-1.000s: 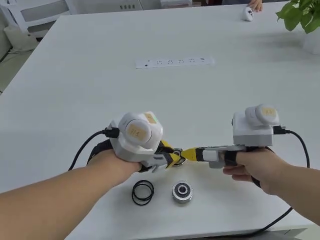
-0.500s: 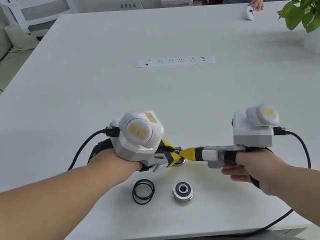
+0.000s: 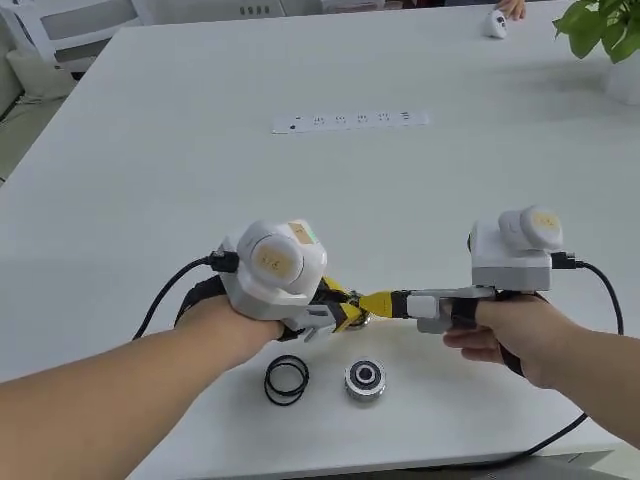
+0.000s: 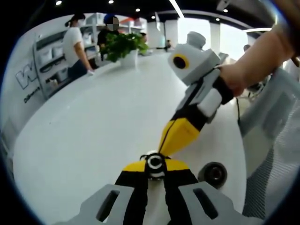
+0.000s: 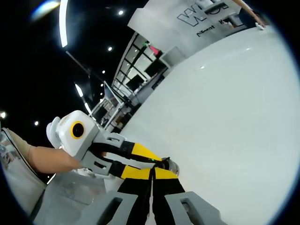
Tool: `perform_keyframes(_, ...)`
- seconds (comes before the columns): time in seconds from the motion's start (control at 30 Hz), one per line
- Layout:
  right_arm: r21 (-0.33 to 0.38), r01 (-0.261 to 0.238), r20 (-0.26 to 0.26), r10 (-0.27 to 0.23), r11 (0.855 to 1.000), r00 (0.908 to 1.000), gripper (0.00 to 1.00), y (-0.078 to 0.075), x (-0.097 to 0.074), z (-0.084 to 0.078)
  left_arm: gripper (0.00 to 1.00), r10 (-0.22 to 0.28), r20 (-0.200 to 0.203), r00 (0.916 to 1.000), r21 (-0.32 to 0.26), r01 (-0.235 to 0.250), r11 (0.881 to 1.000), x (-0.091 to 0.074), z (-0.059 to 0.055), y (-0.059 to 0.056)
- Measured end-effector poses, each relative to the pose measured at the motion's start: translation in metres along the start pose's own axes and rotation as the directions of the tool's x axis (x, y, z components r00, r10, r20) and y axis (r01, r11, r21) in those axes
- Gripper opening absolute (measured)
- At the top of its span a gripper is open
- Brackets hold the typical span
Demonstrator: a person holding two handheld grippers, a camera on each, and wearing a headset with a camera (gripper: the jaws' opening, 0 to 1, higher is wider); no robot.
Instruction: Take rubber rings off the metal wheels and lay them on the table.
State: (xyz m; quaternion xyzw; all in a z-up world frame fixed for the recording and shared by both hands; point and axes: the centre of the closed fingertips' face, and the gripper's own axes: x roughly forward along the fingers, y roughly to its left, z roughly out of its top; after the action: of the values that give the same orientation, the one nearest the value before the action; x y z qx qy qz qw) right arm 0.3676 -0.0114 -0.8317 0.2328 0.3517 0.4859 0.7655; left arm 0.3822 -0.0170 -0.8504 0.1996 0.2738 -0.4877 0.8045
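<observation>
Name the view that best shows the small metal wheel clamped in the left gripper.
The left gripper view: the small metal wheel faces the camera between the left gripper's yellow tips. The head view shows a sliver of it amid the yellow jaws; the right gripper view, its edge behind the jaws.

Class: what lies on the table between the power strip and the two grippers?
Nothing. In the head view the table is bare from the power strip to the left gripper and right gripper.
</observation>
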Motion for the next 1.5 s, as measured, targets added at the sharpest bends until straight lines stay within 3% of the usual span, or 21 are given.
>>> perform_keyframes(0.43, 0.018, -0.031, -0.003, 0.031, 0.999, 0.9995, 0.00, 0.007, -0.003, -0.002, 0.12, -0.007, -0.001, 1.0000, 0.005, 0.007, 1.000, 0.000, 0.000, -0.002)
perform_keyframes(0.87, 0.011, 0.029, -0.008, -0.028, 1.000, 0.9996, 0.00, -0.002, -0.001, -0.001, 0.13, 0.001, 0.013, 0.9999, 0.018, -0.001, 1.000, 0.000, 0.000, -0.002)
perform_keyframes(1.3, 0.006, 0.045, 0.005, -0.045, 0.999, 0.9990, 0.00, -0.005, -0.003, 0.003, 0.17, -0.014, 0.009, 0.9999, -0.063, 0.014, 0.998, -0.004, 0.000, -0.002)
perform_keyframes(1.5, 0.010, 0.043, 0.014, -0.043, 0.999, 0.9990, 0.00, -0.005, -0.003, 0.005, 0.20, -0.016, 0.045, 0.9988, -0.067, 0.019, 0.998, -0.013, 0.008, -0.002)
